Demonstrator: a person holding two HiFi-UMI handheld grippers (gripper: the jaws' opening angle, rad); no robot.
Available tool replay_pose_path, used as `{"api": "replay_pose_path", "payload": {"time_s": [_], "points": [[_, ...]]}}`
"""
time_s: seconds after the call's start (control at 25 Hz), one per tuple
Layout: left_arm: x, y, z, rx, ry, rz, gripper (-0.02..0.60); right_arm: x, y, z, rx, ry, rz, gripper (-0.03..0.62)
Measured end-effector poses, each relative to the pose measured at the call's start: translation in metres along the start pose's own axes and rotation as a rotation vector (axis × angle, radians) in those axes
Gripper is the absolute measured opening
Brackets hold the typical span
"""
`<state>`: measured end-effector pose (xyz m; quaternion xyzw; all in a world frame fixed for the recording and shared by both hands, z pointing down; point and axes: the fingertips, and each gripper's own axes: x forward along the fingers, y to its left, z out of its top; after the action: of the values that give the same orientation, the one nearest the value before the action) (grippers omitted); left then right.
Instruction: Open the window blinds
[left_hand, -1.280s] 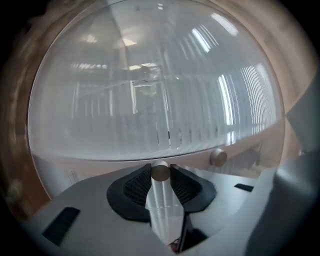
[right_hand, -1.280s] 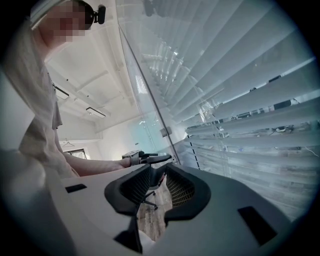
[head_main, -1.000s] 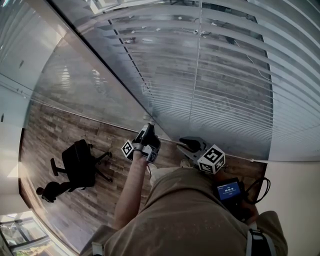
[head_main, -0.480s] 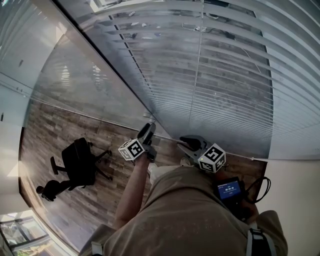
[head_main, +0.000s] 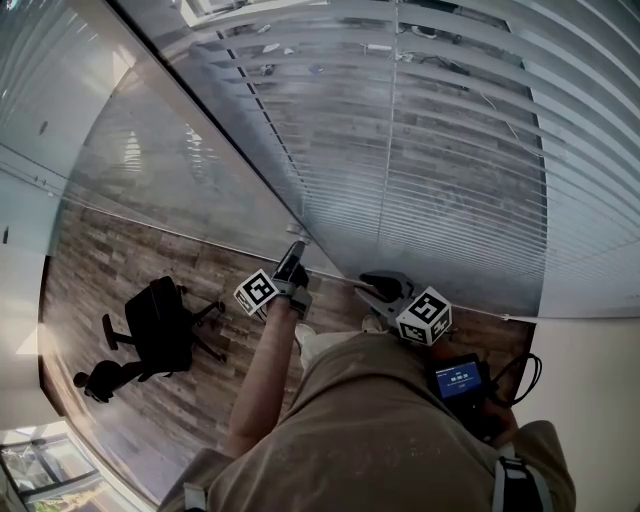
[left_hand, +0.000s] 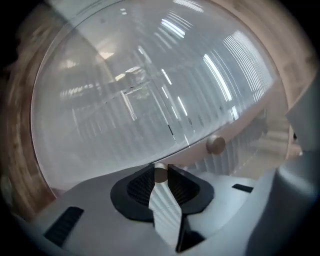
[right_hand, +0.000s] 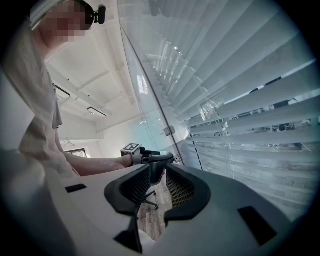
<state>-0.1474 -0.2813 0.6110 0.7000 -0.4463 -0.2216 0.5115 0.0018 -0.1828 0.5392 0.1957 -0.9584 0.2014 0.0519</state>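
1. Nearest: a screen (head_main: 458, 380) at the person's waist, its print too small to read. The marker cube (head_main: 425, 317) carries square patterns only; no brand is legible.
2. Right tool (right_hand: 157, 181): jaws spread, nothing between them, held just right of the left one.
3. Left tool (head_main: 296, 252): jaws have just been closing and now pinch the tip of the wand (left_hand: 160, 174).
4. Far: the blinds (head_main: 450, 150) hang over the window beyond both tools, with gaps between the slats.
5. Step judged: twisting the wand. The next move needs a firm pinch and a further wrist roll.
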Motion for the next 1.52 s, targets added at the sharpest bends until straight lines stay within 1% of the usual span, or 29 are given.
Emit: {"api": "replay_pose_path", "payload": {"time_s": [0.04,0.08,0.12,0.16,0.2,0.28,0.32,0.4,0.44,0.48,0.52,0.6,0.64,0.68,0.72,0.76,0.8,0.84,0.88,0.92,1.0,1.04,1.12,1.16,1.2,1.24,1.36,1.44,1.52], "points": [[-0.001,0.003,0.002,-0.122,-0.027,-0.052,0.087,0.001,-0.001,-0.001,0.000,0.000,0.001,0.103],[-0.002,0.006,0.003,-0.216,-0.046,-0.096,0.032,0.002,-0.001,-0.004,-0.001,0.001,0.001,0.103],[-0.002,0.009,0.003,-0.271,-0.056,-0.125,0.012,0.002,-0.001,-0.005,-0.002,0.002,0.003,0.103],[-0.001,0.010,0.003,-0.280,-0.057,-0.136,0.012,0.003,-0.002,-0.007,-0.003,0.003,0.005,0.103],[0.000,0.010,0.003,-0.255,-0.053,-0.131,0.012,0.004,-0.001,-0.007,-0.004,0.005,0.007,0.103],[0.000,0.006,0.004,-0.166,-0.046,-0.100,0.012,0.003,0.000,-0.006,-0.006,0.006,0.012,0.103],[-0.001,0.004,0.004,-0.110,-0.045,-0.080,0.012,0.003,0.001,-0.006,-0.006,0.006,0.013,0.103],[-0.003,-0.003,0.002,0.031,-0.036,-0.042,0.016,0.001,0.002,-0.006,-0.004,0.007,0.013,0.103],[-0.002,-0.006,-0.001,0.111,-0.021,-0.022,0.050,0.001,0.002,-0.006,-0.004,0.007,0.012,0.103],[-0.002,-0.007,-0.006,0.192,0.002,0.000,0.130,0.001,0.001,-0.007,-0.003,0.007,0.012,0.103],[0.000,-0.005,-0.010,0.273,0.028,0.027,0.176,0.001,0.000,-0.007,-0.001,0.006,0.011,0.103],[0.003,0.000,-0.014,0.419,0.066,0.091,0.183,0.001,-0.001,-0.008,0.002,0.007,0.008,0.103],[0.004,0.002,-0.013,0.474,0.074,0.121,0.183,0.001,-0.001,-0.008,0.003,0.007,0.007,0.103],[0.006,0.004,-0.012,0.513,0.080,0.147,0.177,0.001,-0.001,-0.008,0.004,0.008,0.006,0.103],[0.007,0.005,-0.011,0.537,0.086,0.164,0.152,0.000,-0.001,-0.009,0.004,0.009,0.005,0.103],[0.008,0.005,-0.011,0.543,0.092,0.171,0.132,0.000,-0.001,-0.009,0.005,0.009,0.004,0.103],[0.008,0.005,-0.010,0.527,0.093,0.169,0.132,-0.001,-0.001,-0.010,0.006,0.009,0.002,0.103],[0.008,0.006,-0.010,0.485,0.087,0.156,0.130,-0.002,-0.002,-0.010,0.007,0.009,-0.001,0.103],[0.008,0.006,-0.010,0.415,0.074,0.132,0.129,-0.002,-0.002,-0.010,0.008,0.009,-0.003,0.103],[0.008,0.006,-0.009,0.325,0.058,0.100,0.129,-0.002,-0.002,-0.010,0.009,0.009,-0.004,0.103],[0.007,0.007,-0.008,0.114,0.023,0.027,0.129,-0.002,-0.002,-0.009,0.009,0.008,-0.002,0.103],[0.006,0.008,-0.008,-0.009,0.004,-0.015,0.129,-0.001,-0.001,-0.009,0.009,0.008,0.000,0.103],[0.006,0.012,-0.009,-0.287,-0.035,-0.112,0.129,-0.001,0.000,-0.010,0.010,0.009,0.004,0.103],[0.006,0.014,-0.009,-0.406,-0.050,-0.156,0.129,-0.001,0.000,-0.010,0.009,0.011,0.007,0.103],[0.007,0.015,-0.010,-0.489,-0.061,-0.188,0.129,0.000,0.001,-0.010,0.008,0.013,0.011,0.103],[0.006,0.016,-0.010,-0.533,-0.067,-0.206,0.129,0.001,0.003,-0.009,0.006,0.015,0.015,0.103],[0.006,0.017,-0.009,-0.564,-0.079,-0.222,0.129,0.002,0.005,-0.008,0.005,0.019,0.024,0.103],[0.006,0.016,-0.010,-0.562,-0.089,-0.229,0.129,0.002,0.004,-0.010,0.008,0.017,0.024,0.103],[0.006,0.016,-0.009,-0.533,-0.096,-0.223,0.129,0.001,0.004,-0.012,0.009,0.017,0.023,0.103]]}}
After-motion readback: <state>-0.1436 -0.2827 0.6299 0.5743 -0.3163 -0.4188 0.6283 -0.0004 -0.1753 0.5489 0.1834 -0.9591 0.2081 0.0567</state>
